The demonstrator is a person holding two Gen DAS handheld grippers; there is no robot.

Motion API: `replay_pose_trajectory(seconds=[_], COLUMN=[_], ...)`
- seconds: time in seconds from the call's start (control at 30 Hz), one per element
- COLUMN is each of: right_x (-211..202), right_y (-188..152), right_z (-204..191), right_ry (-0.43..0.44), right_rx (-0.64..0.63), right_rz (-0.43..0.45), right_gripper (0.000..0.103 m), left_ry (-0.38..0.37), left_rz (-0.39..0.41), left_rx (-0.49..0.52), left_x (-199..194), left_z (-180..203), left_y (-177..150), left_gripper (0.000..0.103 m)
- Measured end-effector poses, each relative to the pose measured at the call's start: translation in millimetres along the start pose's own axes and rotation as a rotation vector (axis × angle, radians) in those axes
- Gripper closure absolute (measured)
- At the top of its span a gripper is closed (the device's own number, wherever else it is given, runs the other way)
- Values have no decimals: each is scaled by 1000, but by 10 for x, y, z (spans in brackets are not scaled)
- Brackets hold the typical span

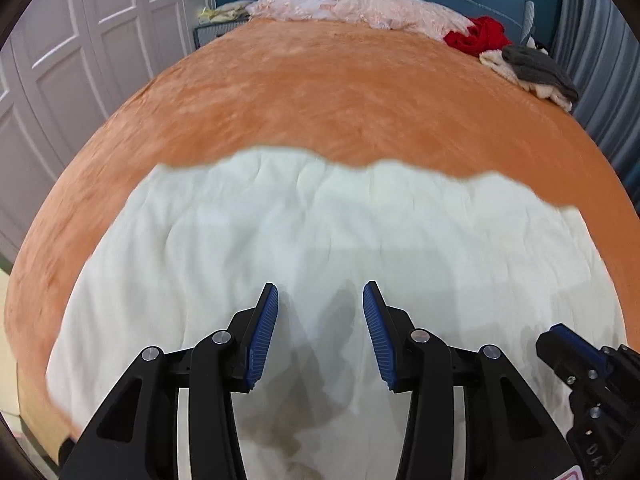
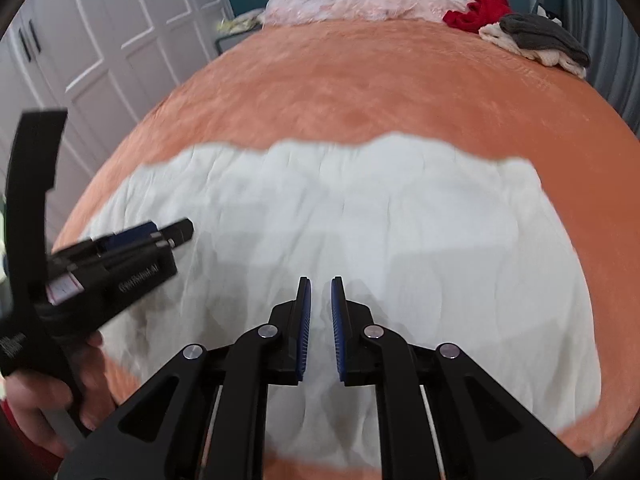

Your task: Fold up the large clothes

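Two handheld grippers hang above a white garment spread flat on an orange bedspread. The left gripper has its blue-padded jaws parted, empty. The right gripper has its jaws narrowly apart, nothing between them. Red, grey and pink clothes lie heaped near the headboard.

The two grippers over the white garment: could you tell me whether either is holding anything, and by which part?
Nothing is held. The left gripper and right gripper both hang empty-jawed above the white garment spread on the orange bedspread.
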State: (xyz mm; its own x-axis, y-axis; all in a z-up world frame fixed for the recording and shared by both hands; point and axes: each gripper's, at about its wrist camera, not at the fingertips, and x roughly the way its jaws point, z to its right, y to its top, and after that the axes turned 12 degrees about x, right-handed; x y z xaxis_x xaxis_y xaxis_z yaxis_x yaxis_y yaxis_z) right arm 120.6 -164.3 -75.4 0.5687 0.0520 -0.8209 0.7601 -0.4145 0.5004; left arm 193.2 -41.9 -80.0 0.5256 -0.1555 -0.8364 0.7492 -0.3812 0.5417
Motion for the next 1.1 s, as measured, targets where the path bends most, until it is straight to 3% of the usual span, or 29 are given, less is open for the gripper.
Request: replay_pose_trajectory(seconds=[0.13, 0.33, 0.73, 1.1], right_x=[115, 326, 524, 568], right_y=[-180, -270, -278, -256], right_z=[24, 2, -71, -54], right_ry=[-8, -58, -102, -92], right_rx=[19, -13, -48, -41], right_rz=[-33, -67, -65, -65], right_gripper=[93, 93, 95, 95], left_ry=[-20, 35, 124, 137], left_rz=[-32, -45, -46, -15], left_rx=[10, 69, 123, 134], left_x=[-45, 43, 221, 256], left_z=[95, 225, 350, 348], left_y=[-245, -409, -500, -525], left_gripper=[60, 60, 59, 60])
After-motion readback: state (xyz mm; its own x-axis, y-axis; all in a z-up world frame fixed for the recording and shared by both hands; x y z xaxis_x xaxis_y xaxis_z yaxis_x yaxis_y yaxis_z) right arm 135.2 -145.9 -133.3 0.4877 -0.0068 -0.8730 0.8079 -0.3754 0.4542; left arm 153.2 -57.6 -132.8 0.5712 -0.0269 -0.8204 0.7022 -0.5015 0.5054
